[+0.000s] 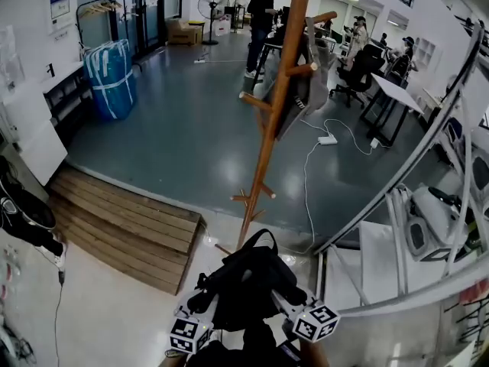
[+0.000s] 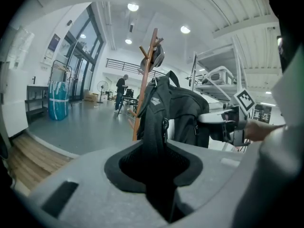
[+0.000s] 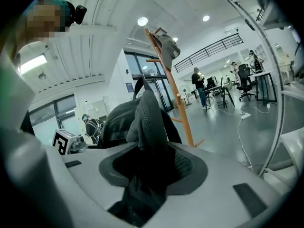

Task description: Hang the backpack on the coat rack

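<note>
I hold a black backpack between both grippers at the bottom of the head view, just short of the foot of the coat rack. My left gripper is shut on one shoulder strap, which runs up out of its jaws. My right gripper is shut on the other padded strap. The wooden coat rack stands upright ahead, with pegs sticking out on both sides. A grey-black garment hangs from its upper right pegs. The rack rises behind the backpack in both gripper views.
A wooden ramp lies at the left. A blue wrapped bundle stands far left. A white power strip with a cable lies right of the rack. White metal shelving fills the right. A person stands far back near desks and chairs.
</note>
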Demonstrator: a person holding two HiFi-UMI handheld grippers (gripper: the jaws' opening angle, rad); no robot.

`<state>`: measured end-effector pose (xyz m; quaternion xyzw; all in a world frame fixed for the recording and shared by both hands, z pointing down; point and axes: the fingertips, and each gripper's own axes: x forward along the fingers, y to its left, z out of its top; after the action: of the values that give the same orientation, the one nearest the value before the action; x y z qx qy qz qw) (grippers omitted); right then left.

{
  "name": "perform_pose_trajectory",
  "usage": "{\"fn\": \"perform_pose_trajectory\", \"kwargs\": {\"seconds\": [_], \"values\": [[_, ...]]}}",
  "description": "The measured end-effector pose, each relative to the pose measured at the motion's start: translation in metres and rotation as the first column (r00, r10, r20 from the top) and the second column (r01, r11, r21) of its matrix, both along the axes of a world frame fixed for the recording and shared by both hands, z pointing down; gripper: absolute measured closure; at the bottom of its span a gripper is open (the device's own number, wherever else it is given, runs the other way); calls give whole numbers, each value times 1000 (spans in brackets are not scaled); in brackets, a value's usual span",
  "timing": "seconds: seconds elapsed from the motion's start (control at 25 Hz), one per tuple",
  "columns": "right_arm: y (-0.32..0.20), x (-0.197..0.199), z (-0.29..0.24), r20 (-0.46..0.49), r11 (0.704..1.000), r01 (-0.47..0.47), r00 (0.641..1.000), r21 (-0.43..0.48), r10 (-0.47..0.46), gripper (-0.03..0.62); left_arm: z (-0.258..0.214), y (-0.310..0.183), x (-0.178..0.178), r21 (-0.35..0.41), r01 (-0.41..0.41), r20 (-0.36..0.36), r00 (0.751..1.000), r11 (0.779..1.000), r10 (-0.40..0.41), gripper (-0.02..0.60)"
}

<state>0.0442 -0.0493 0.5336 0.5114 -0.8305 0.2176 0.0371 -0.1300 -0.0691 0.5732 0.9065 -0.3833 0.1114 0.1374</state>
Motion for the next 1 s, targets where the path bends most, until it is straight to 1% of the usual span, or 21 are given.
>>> {"fn": "perform_pose_trajectory", "kwargs": {"seconds": [0.28,0.4,0.6,0.76,1.0], "values": [[-33,40,7,7,997,80,997,-12,-80,433,6,-19,39,-22,94,-3,996,995,-94,485],[-49,51,8,3,994,106,994,-16,-106,433,9,-28,49,-54,121,6,993,991,-121,485],[-71,75,8,5,992,127,992,-16,-127,433,13,-44,73,-37,130,4,991,991,-130,485],[-89,87,14,12,989,145,989,-17,-145,433,14,-58,88,-57,160,-9,987,985,-161,485],[-116,109,27,12,982,187,982,-21,-187,433,30,-77,110,-67,194,-2,981,979,-194,485]]}}
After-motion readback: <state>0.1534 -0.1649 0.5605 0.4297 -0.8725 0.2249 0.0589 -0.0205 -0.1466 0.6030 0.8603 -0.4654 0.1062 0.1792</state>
